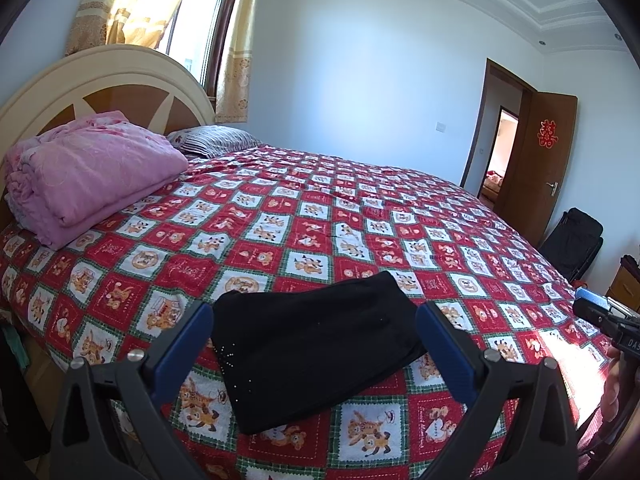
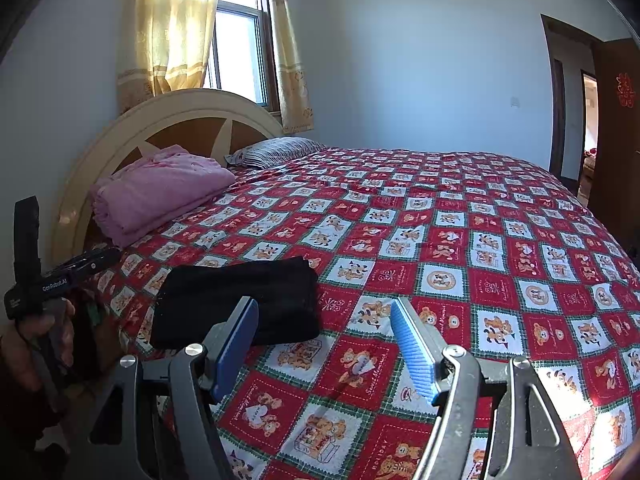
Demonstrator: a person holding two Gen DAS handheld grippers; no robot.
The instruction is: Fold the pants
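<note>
Black pants (image 1: 316, 344) lie folded into a compact rectangle near the front edge of the bed; they also show in the right wrist view (image 2: 240, 300). My left gripper (image 1: 314, 316) is open and empty, held above and in front of the pants, its blue pads to either side of them. My right gripper (image 2: 324, 312) is open and empty, to the right of the pants, over the bedspread. The right gripper's tip shows at the right edge of the left wrist view (image 1: 600, 312), and the left gripper's body at the left of the right wrist view (image 2: 44, 280).
The bed carries a red, white and green cartoon-print bedspread (image 1: 360, 216). A folded pink quilt (image 1: 88, 176) and a striped pillow (image 1: 212, 140) lie by the headboard (image 1: 104, 80). A black bag (image 1: 572, 240) and an open brown door (image 1: 540, 160) are at the right.
</note>
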